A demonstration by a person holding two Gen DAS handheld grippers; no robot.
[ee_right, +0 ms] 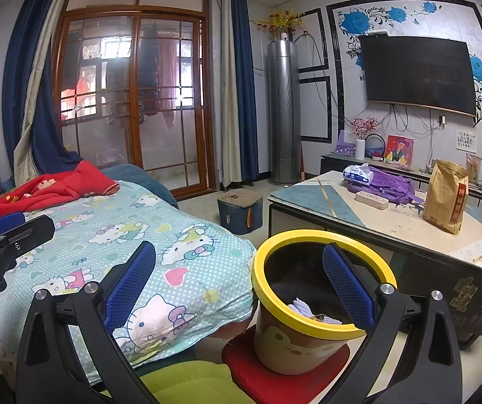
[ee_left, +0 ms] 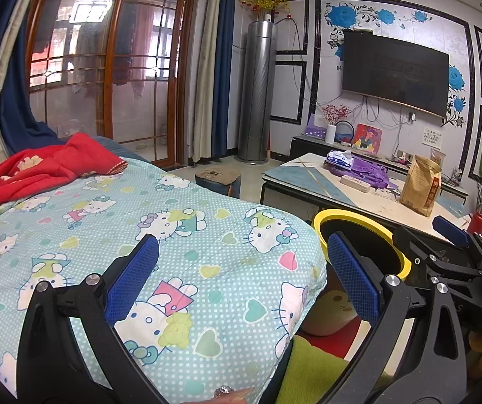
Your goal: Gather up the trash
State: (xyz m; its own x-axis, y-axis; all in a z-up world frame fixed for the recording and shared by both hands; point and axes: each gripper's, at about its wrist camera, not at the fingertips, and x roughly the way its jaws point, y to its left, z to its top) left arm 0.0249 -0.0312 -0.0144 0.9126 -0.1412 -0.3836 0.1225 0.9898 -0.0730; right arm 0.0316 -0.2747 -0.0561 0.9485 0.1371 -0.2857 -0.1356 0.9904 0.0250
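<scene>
A trash bin (ee_right: 308,333) with a yellow rim and a tan body stands on a red mat (ee_right: 257,373) by the bed. Crumpled pale paper (ee_right: 303,306) lies inside it. My right gripper (ee_right: 237,282) is open and empty, with its right finger over the bin's mouth. My left gripper (ee_left: 241,276) is open and empty above the Hello Kitty quilt (ee_left: 106,222). The bin's rim (ee_left: 352,217) shows partly behind its right finger. The right gripper (ee_left: 449,235) shows at the right edge of the left wrist view.
A low table (ee_right: 402,225) to the right holds a brown paper bag (ee_right: 444,198), a purple bag (ee_right: 385,185), a tissue pack (ee_right: 358,173) and a power strip (ee_right: 372,200). A red blanket (ee_right: 49,185) lies on the bed. A blue stool (ee_right: 239,210) stands on the floor.
</scene>
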